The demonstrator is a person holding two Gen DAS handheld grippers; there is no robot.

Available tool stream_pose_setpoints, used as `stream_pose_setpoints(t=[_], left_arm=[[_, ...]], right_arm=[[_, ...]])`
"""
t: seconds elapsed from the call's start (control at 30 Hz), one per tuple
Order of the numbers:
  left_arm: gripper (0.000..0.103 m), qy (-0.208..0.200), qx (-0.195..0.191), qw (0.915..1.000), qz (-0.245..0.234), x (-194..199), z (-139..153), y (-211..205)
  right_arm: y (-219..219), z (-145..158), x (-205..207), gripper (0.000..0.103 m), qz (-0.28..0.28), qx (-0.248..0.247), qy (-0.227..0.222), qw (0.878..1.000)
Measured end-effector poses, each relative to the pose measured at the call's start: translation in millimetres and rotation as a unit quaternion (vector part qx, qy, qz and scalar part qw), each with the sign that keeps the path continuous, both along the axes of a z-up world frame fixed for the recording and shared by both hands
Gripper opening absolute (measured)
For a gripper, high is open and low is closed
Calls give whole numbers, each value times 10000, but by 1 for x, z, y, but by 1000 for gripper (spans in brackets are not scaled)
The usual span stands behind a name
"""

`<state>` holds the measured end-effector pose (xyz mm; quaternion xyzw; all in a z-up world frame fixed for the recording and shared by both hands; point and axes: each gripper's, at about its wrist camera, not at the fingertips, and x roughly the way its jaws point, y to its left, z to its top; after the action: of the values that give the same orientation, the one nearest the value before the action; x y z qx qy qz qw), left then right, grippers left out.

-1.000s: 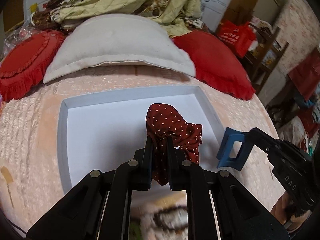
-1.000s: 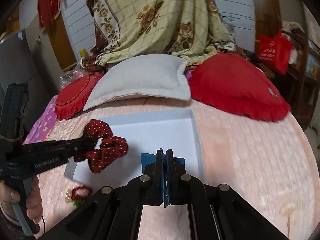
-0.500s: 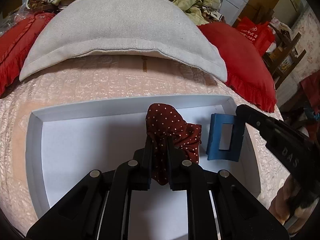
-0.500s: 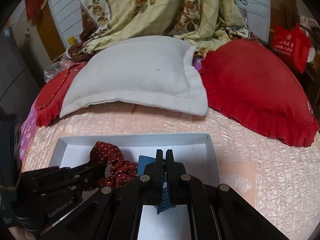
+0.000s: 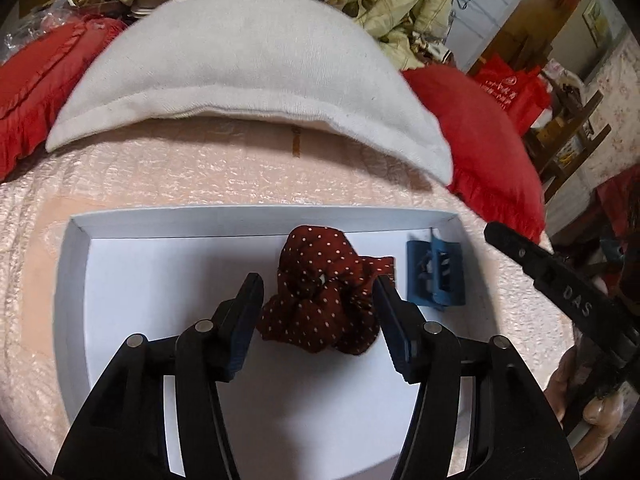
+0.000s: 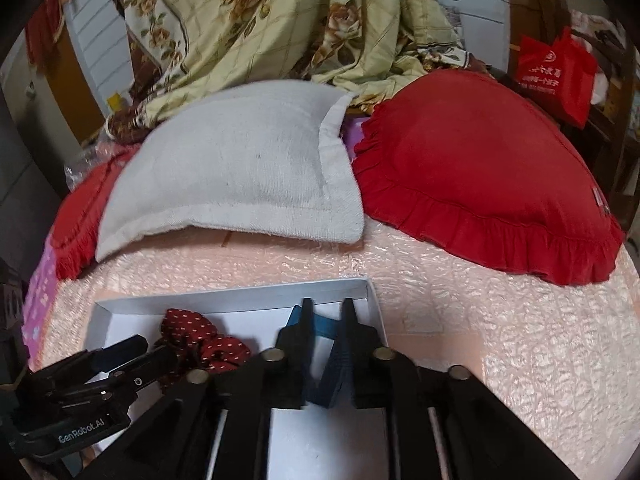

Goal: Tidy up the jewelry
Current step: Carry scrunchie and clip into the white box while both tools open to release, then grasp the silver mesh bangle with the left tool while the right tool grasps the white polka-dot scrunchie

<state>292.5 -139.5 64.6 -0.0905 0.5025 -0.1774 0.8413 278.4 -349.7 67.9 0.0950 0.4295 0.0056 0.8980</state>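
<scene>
Both tongs are opening to drop items into white tray [image 5: 72,280] on bed: left tongs [image 5: 318,294] spreading around scrunchie [image 5: 320,304], right tongs [image 6: 326,312] spreading around blue claw clip [image 5: 436,276], both lying inside tray.

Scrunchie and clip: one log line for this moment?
left tool: opening, scrunchie in tray | right tool: opening, blue clip in tray

Black two-finger grippers: left gripper [image 5: 318,290], blue ribbed pads, silver round screws; right gripper [image 6: 326,312], white "DAS" lettering.
</scene>
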Motion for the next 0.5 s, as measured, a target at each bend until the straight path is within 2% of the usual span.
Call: stream_pose_setpoints(t=[0.03, 0.07, 0.27, 0.4, 0.5], left_arm=[[56, -11, -44, 10000, 9, -5, 7, 3], [56, -25, -58, 10000, 28, -8, 11, 6], [56, -332, 4, 9990, 301, -64, 51, 44], [56, -536, 282, 9970, 478, -111, 60, 73], [57, -610, 566, 9952, 513, -147, 56, 87]], right_arm=[[0, 5, -7, 40, -21, 18, -74, 10000], [1, 10, -15, 42, -46, 4, -150, 9999], [11, 30, -78, 43, 112, -76, -250, 9996], [25, 27, -138, 43, 324, -108, -291, 9990], [35, 18, -178, 43, 477, -177, -334, 9981]])
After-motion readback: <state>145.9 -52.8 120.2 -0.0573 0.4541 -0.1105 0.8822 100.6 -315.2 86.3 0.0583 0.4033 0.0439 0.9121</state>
